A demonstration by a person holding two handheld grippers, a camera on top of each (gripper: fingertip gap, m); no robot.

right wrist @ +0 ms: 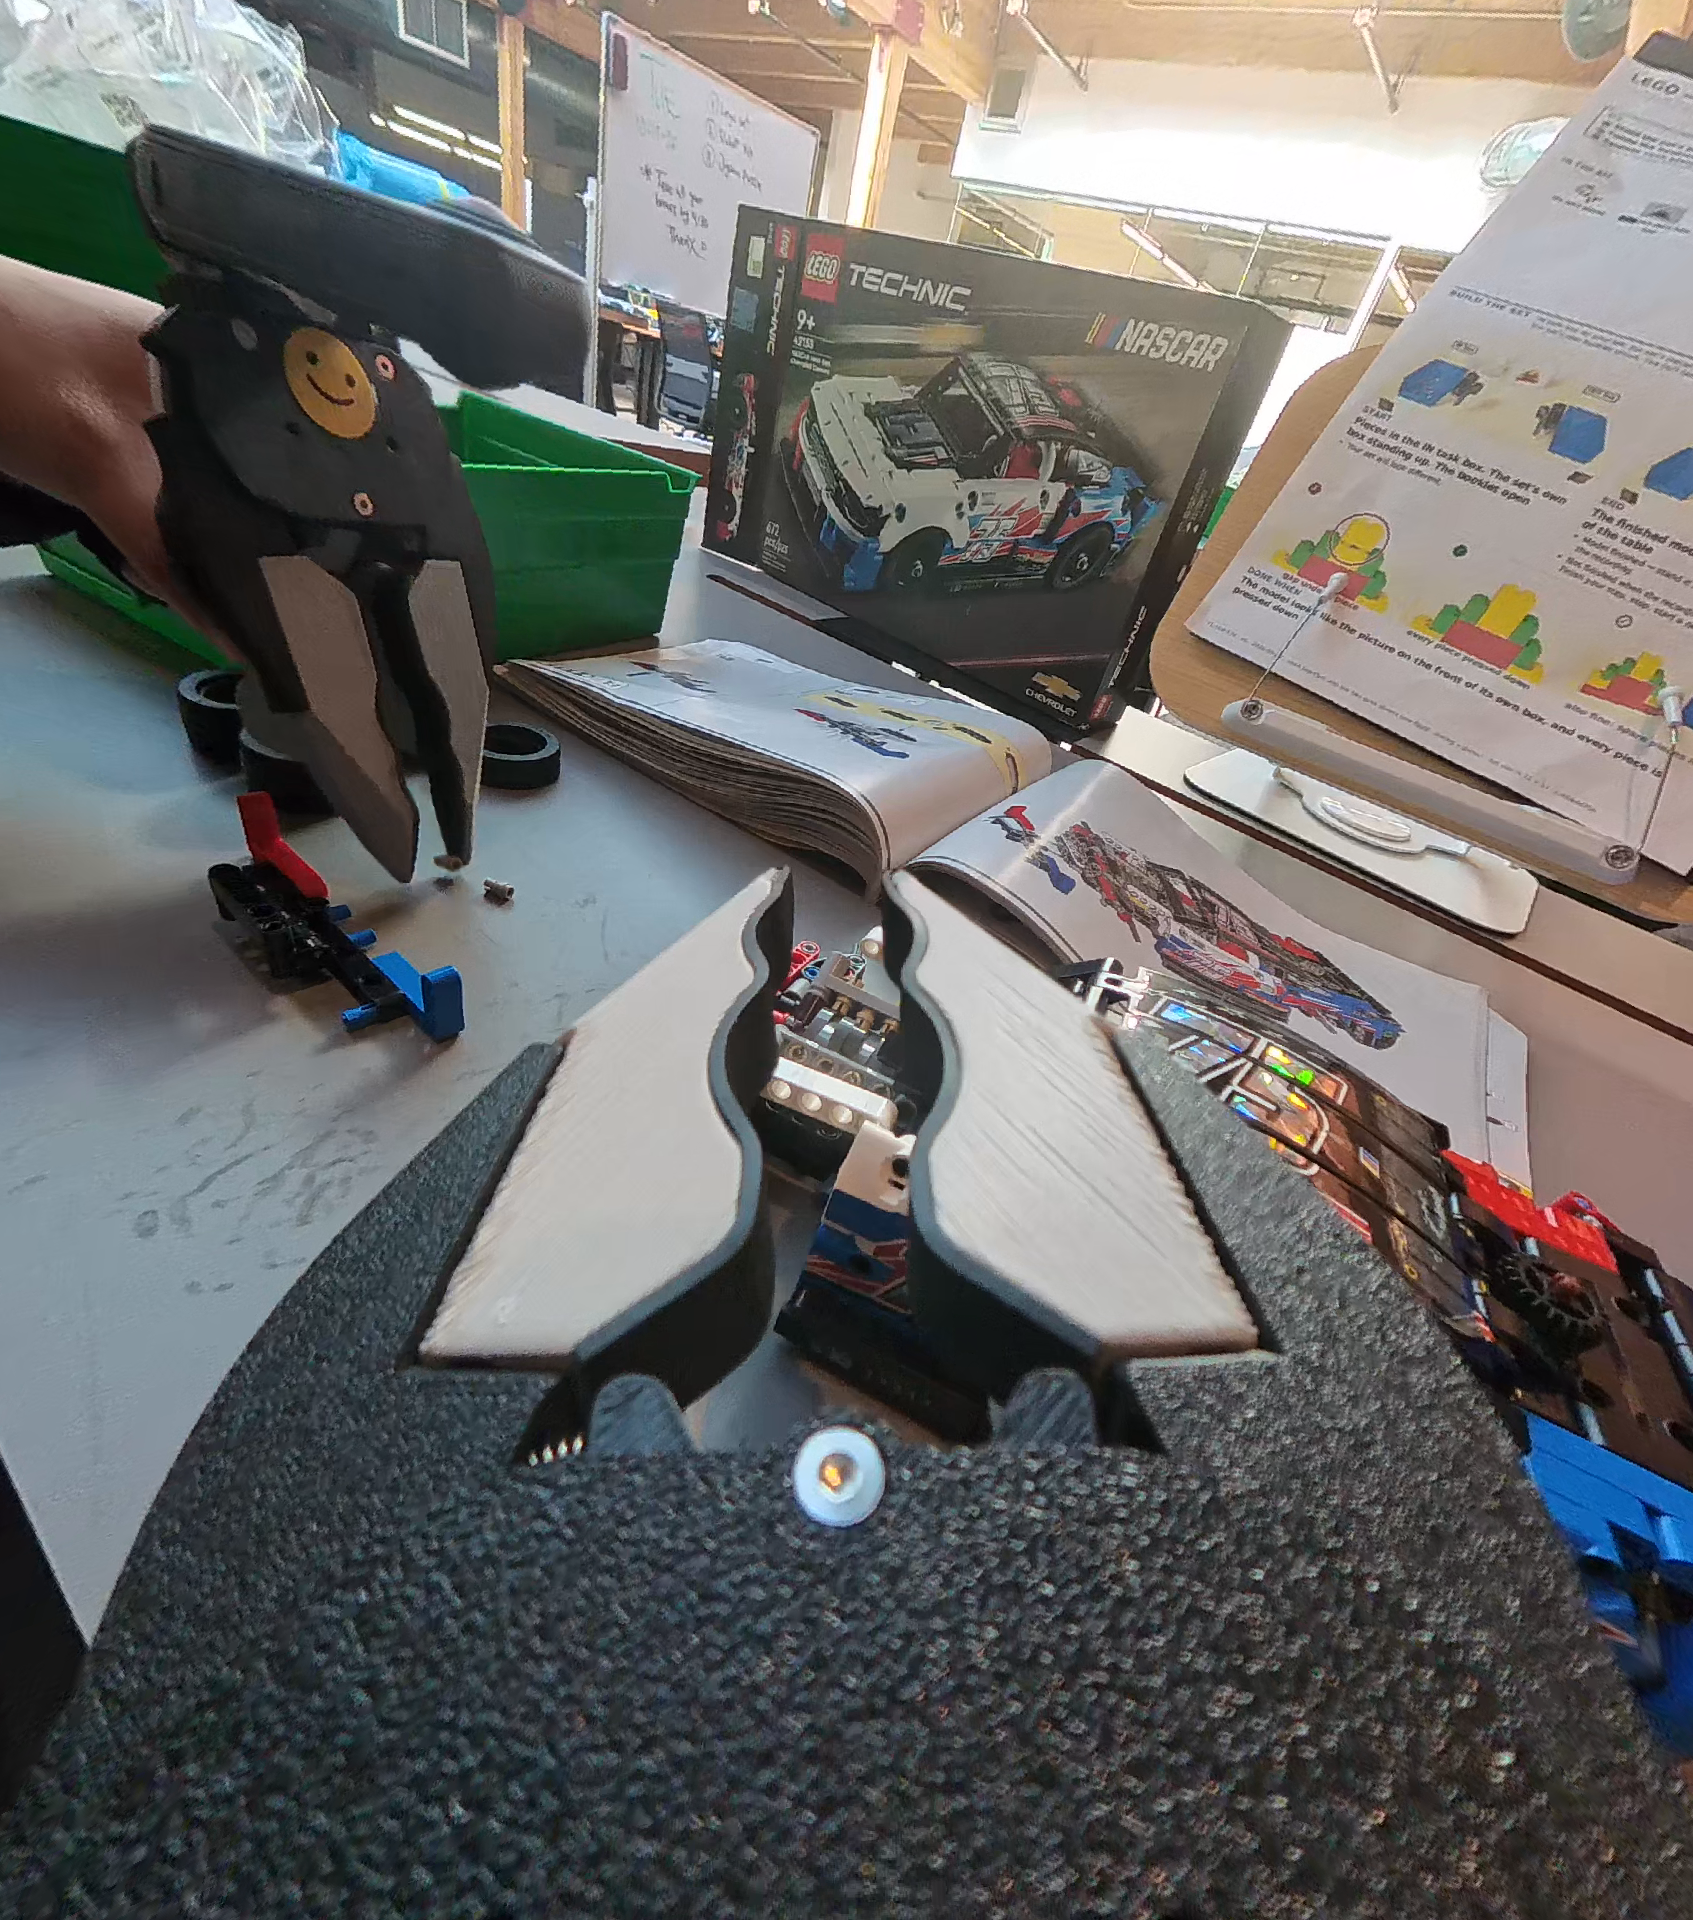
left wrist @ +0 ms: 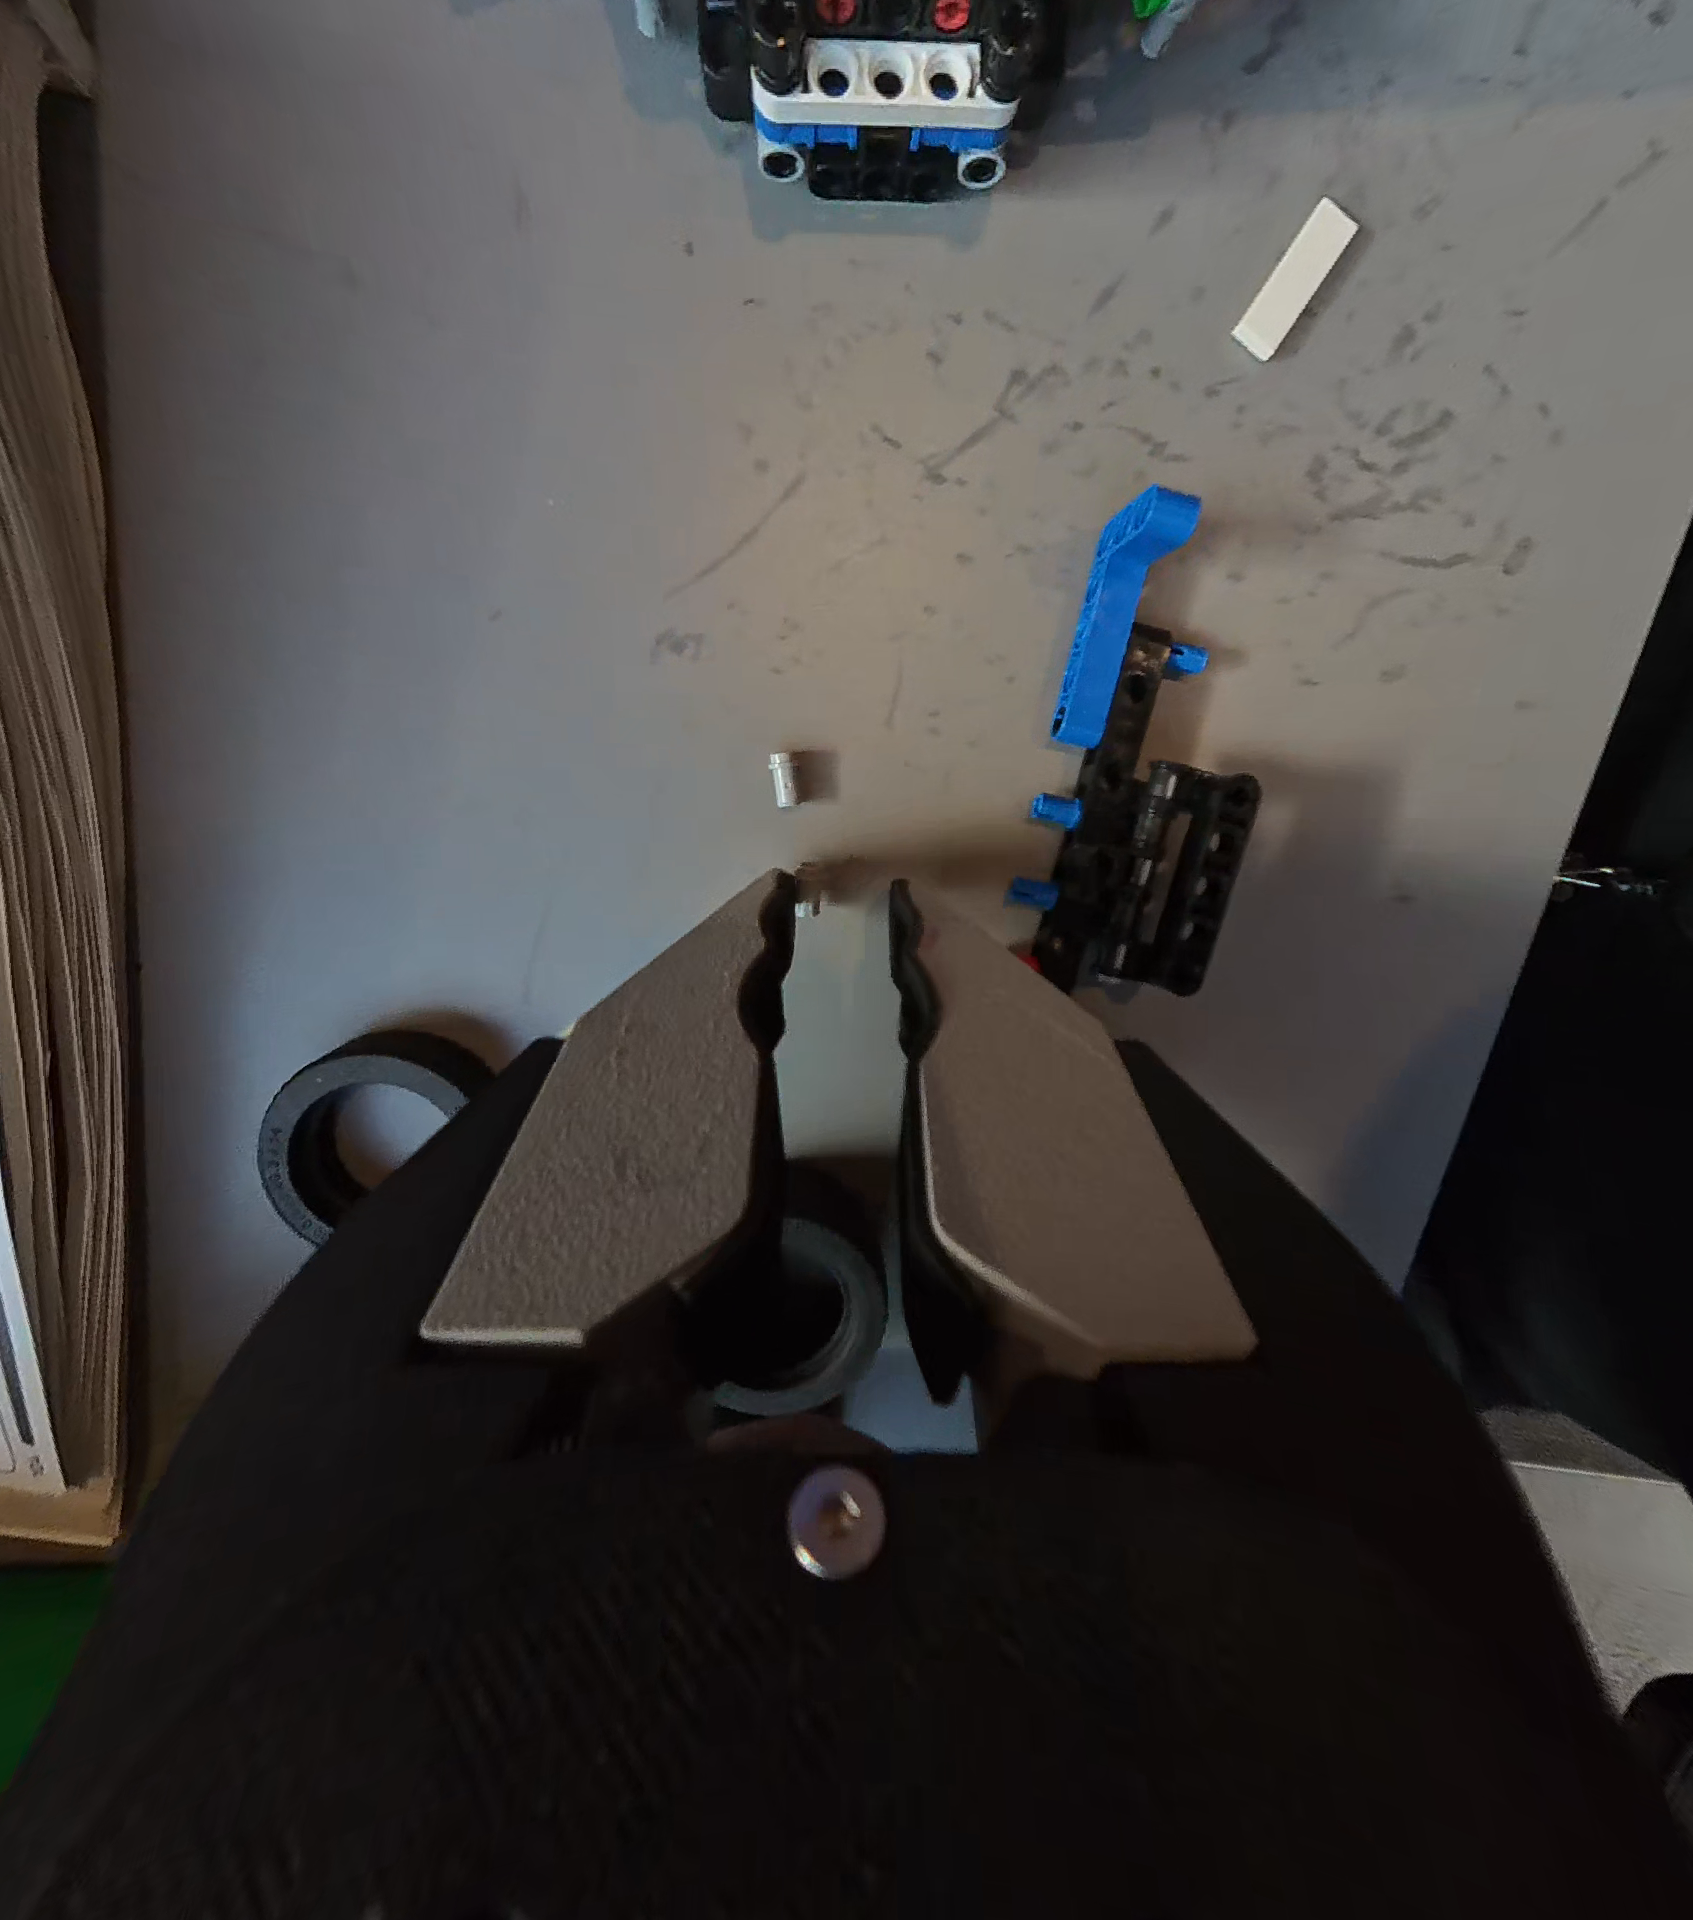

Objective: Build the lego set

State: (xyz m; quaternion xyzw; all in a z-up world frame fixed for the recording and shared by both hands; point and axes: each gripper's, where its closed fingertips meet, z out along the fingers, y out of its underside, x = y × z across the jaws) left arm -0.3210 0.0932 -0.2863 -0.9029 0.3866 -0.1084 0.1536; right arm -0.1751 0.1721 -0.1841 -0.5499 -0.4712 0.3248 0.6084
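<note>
Black textured housing fills the bottom of both wrist views. Ahead of it in the left view, the left tool [left wrist: 842, 896] hangs with its jaws parted and nothing gripped; a tiny grey connector piece [left wrist: 811, 902], blurred, sits right at the inner edge of one tip, low centre of the frame. A second grey peg [left wrist: 798, 779] lies just beyond on the grey worktop [left wrist: 406, 520], apart from the tips. Both pegs look light, hard and smooth, likely to skid or pop out, so a pinch square across the barrel seems safest. To the right lies the black-and-blue beam sub-assembly [left wrist: 1133, 810], stiff but probably loose at its pins, near the tool and untouched. At top centre stands the partly built car chassis [left wrist: 883, 94]. The right tool [right wrist: 837, 904] is also spread and empty, hovering over the chassis at frame centre, beside the open instruction booklet [right wrist: 769, 727].
</note>
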